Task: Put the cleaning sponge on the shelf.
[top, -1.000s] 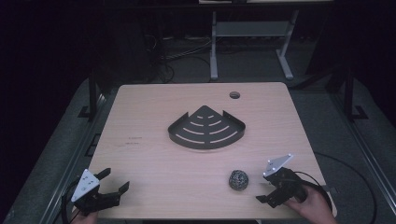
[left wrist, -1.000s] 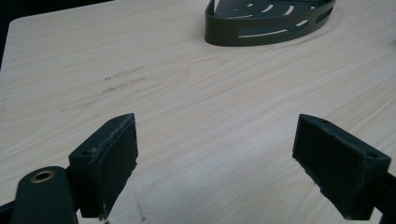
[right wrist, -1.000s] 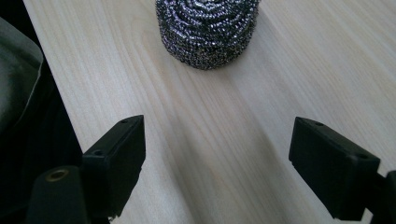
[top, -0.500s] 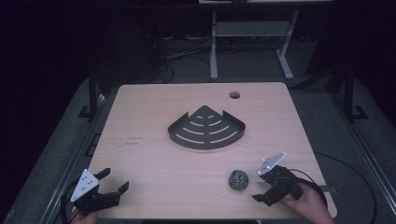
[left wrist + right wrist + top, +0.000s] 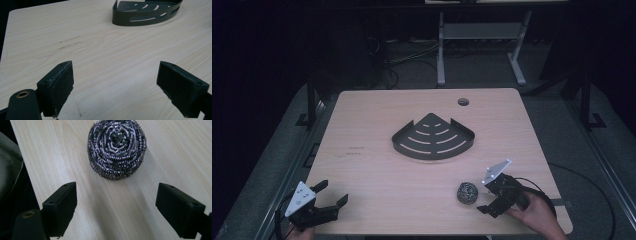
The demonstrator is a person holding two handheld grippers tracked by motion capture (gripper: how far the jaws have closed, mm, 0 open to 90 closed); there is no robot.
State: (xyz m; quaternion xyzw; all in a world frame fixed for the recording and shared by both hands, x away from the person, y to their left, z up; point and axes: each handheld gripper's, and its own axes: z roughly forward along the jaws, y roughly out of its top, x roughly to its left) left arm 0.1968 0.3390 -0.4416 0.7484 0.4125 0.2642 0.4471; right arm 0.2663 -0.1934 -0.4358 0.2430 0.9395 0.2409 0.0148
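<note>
- Steel wool scourer (image 5: pixel 467 192) lying on the worktop (image 5: pixel 377 165) at about 5 o'clock from the centre, near the front edge; round, coiled, resting flat and free.
- Right gripper (image 5: pixel 486 197) just beside the scourer, at its 3 o'clock in the high view, held low in the person's right hand (image 5: pixel 532 210) and aimed at it.
- Right gripper's jaws spread wide, having just been opening further; nothing between them yet. In the right gripper view the scourer (image 5: pixel 117 148) sits ahead at 12 o'clock, beyond the pads (image 5: pixel 62 207), apart from both.
- Spread apparently chosen to clear the scourer's full width, so a short push forward would bring the pads down either side of it.
- Left gripper (image 5: pixel 328 198) at about 7 o'clock on the worktop, at the front left corner, well apart from the scourer; jaws likewise spread with bare wood between the pads (image 5: pixel 60 85).
- Left gripper seemingly parked out of the way, leaving the reach to the right one.
- Black corner shower caddy (image 5: pixel 433 137) near the worktop's centre, at 11 o'clock from the scourer, open side up with slotted floor; also visible at 1 o'clock in the left gripper view (image 5: pixel 147 15). Probably the destination, being the one container in reach.
- Round cable hole (image 5: pixel 463 102) at the far edge, around 1 o'clock from the centre, not involved.
- Step in hand, by judgement: approach to a pick, grasp not yet made.
</note>
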